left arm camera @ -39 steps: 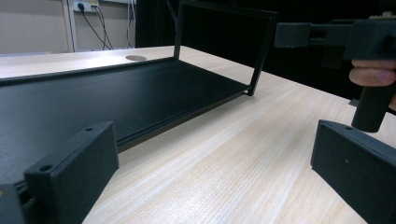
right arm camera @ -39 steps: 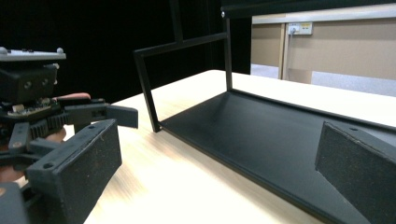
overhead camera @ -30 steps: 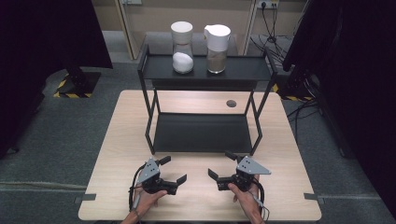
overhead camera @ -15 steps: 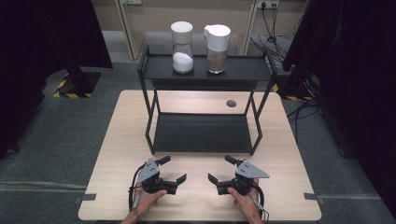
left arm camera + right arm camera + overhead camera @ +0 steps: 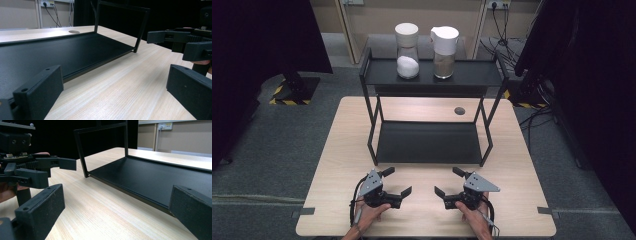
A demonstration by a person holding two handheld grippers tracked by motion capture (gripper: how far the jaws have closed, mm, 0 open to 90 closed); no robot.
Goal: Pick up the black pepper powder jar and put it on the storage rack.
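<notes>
1. The left tool [image 5: 398, 182] and the right tool [image 5: 448, 182] rest low at the near edge of the pale wooden counter [image 5: 337, 150], each held in a hand, their jaws spread wide with nothing between them.
2. The two tools face each other across a bare strip of wood grain, near one another but apart.
3. Just beyond them stands a black metal rack [image 5: 372, 130], its thin square-section legs set on the counter and its flat matte lower shelf [image 5: 427, 142] lying close to the wood.
4. In the left gripper view that lower shelf [image 5: 57, 50] shows a fine grainy finish and a straight thin front edge, with open counter running between it and the jaws.
5. On the rack's top shelf [image 5: 472, 75], well apart from the tools, stand two clear jars: one with a white lid holding white grains [image 5: 407, 50], the other with a white spouted lid holding brownish grains [image 5: 445, 47].
6. A small round dark grommet [image 5: 459, 110] sits in the counter behind the rack.
7. Grey floor [image 5: 287, 140] surrounds the counter on all sides.
</notes>
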